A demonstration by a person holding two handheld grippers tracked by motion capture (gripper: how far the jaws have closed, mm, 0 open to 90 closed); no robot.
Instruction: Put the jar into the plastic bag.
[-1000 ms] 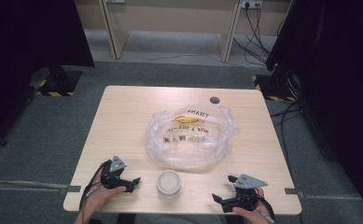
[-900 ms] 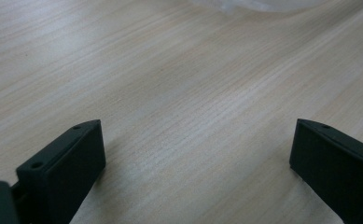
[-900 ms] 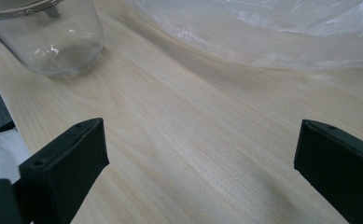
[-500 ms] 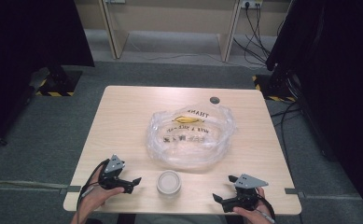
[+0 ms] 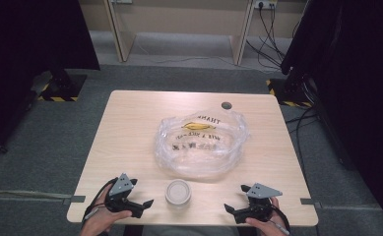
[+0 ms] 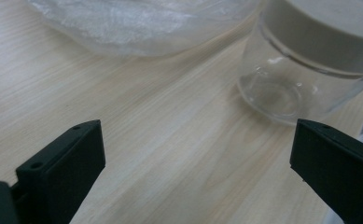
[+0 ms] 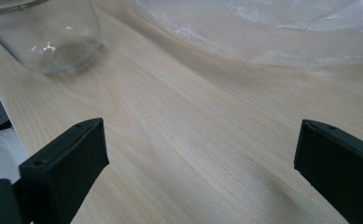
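High view: round glass jar (image 5: pixel 178 192), crinkly, seemingly clear plastic bag (image 5: pixel 201 142)

Two hands enter from the near edge of the table, each holding a two-jaw gripper low over the wood. The left gripper (image 5: pixel 147 203) points inward to the right, its jaws spread wide. The right gripper (image 5: pixel 227 209) points inward to the left, jaws likewise wide apart. The two sit well apart.
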